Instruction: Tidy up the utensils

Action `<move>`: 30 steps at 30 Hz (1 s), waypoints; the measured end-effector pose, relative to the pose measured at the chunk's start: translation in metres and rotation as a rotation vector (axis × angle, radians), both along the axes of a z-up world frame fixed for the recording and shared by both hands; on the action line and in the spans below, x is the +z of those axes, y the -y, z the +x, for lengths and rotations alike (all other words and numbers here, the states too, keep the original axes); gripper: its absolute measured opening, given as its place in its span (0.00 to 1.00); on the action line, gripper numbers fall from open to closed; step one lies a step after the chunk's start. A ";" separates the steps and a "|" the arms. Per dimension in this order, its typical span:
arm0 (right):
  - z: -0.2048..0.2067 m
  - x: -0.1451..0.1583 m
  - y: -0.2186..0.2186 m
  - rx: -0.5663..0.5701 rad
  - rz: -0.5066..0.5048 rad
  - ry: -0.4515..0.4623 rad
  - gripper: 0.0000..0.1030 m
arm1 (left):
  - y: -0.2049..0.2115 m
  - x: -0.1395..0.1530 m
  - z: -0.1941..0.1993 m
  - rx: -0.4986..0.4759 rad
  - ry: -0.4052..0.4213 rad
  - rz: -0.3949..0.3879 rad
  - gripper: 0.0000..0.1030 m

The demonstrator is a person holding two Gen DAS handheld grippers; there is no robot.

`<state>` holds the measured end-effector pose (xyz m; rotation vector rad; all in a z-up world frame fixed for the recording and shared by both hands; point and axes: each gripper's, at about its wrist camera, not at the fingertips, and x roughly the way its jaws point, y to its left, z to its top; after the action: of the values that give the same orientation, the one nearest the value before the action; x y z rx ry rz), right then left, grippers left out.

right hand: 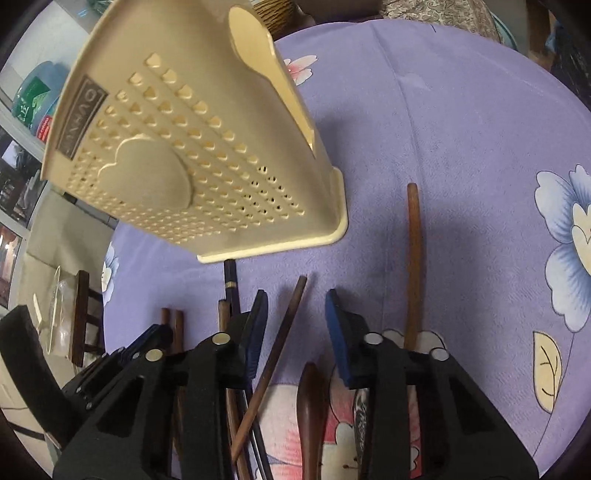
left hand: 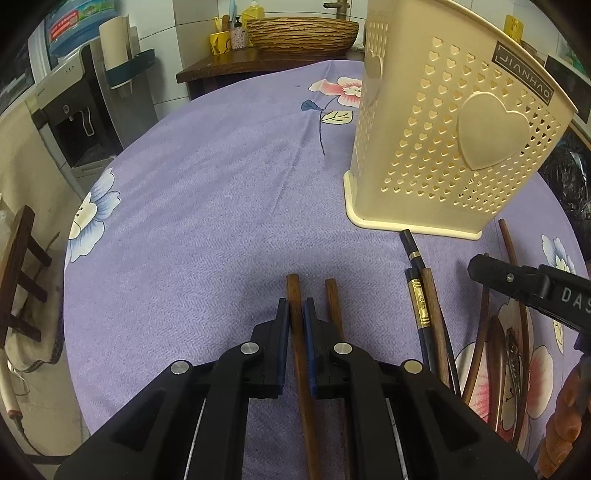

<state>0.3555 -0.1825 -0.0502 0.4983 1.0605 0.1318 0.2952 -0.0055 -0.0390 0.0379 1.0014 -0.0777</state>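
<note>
Left gripper (left hand: 296, 314): black frame, blue-padded fingers (left hand: 283, 332) pressed together on a brown wooden chopstick (left hand: 300, 354), which runs between the pads with its blunt end showing just past the tips. A second brown wooden chopstick (left hand: 334, 306) lies just beside it, on the holder's side, partly under the gripper frame.

Right gripper (right hand: 295, 314): black frame, blue-padded fingers (right hand: 336, 332) standing apart. A thin brown wooden chopstick (right hand: 284, 332) lies slantwise in the gap, clear of both pads; nothing is clamped.

Landmark: cream plastic utensil holder with heart-shaped perforations and a raised heart emblem (left hand: 443, 147), standing upright on the desk, dark label near its rim.

Utensils relative to the holder, all lying on the cloth:
- black chopsticks with gold bands (left hand: 415, 280), tips near the holder's base;
- one more brown chopstick (left hand: 436, 314) alongside them;
- dark wooden spoon (right hand: 312, 406), in the heap in front of the holder;
- long brown wooden stick (right hand: 413, 258), lying apart from the holder, out beyond the right gripper's outer finger;
- a patterned utensil (left hand: 513, 354) in the same heap, its kind not readable.

Support: round desk under a lilac cloth with printed flowers (left hand: 203, 192).

Beyond the holder: woven brown basket (left hand: 303, 33) on a dark wooden cabinet.
</note>
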 end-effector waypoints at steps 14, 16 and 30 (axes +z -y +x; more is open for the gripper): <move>-0.020 0.025 0.015 0.029 0.184 0.086 0.07 | -0.007 0.015 -0.004 0.028 0.069 -0.081 0.08; -0.029 0.046 0.013 0.060 0.189 0.135 0.07 | -0.010 0.029 -0.008 0.023 0.103 -0.107 0.08; -0.103 0.197 -0.022 0.294 -0.075 0.578 0.06 | -0.039 0.137 -0.044 0.026 0.403 -0.162 0.08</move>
<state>0.2523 -0.1601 0.1472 0.2093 0.5612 0.4657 0.2515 0.0334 0.0983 -0.1052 0.5907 -0.1218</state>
